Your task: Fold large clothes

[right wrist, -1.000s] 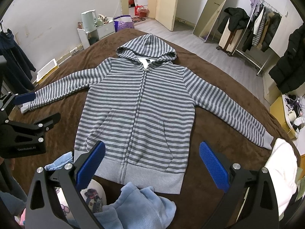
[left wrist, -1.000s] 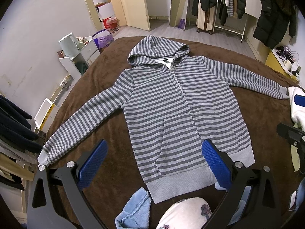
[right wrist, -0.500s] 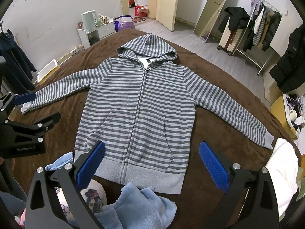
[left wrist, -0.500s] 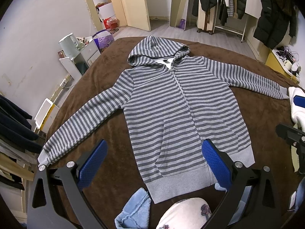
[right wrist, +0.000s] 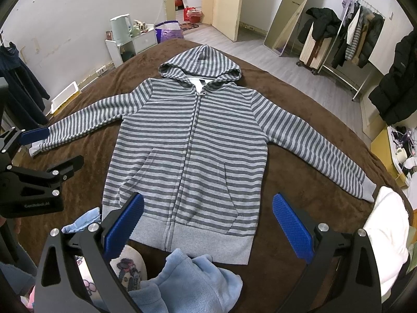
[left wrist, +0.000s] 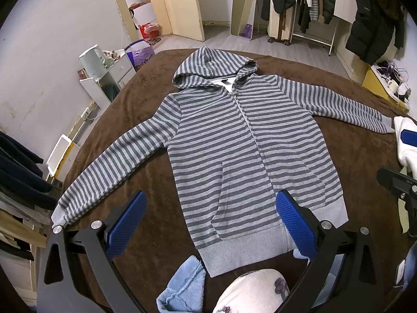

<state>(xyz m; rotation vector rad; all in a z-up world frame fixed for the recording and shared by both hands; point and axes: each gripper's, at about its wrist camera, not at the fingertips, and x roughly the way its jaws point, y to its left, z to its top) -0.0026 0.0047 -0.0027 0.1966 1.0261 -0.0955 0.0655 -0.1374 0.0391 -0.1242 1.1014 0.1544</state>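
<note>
The striped hoodie (left wrist: pixel 242 151) lies flat, zipped, sleeves spread, on the brown blanket (left wrist: pixel 146 109). Left gripper (left wrist: pixel 211 224) and right gripper (right wrist: pixel 208 224) hover above the hoodie's hem, fingers released, grasping nothing.

The grey striped zip-up hoodie (right wrist: pixel 192 140) lies flat and face up on the brown plush blanket (right wrist: pixel 299 104), hood toward the far end, hem nearest the cameras, both sleeves spread out to the sides. A light blue fleece garment (right wrist: pixel 192 284) lies bunched just before the hem, beside a white patterned cloth (left wrist: pixel 252 294). A white fluffy garment (right wrist: pixel 388 221) sits at the blanket's right edge, just beyond the right cuff. Left of the blanket, by the wall, a pale green electric kettle (right wrist: pixel 120 27) stands on a small white cabinet (right wrist: pixel 122 48). Behind the blanket, a tall leaning mirror (right wrist: pixel 292 13) stands left of a metal clothes rack with hanging coats (right wrist: pixel 354 31)
</note>
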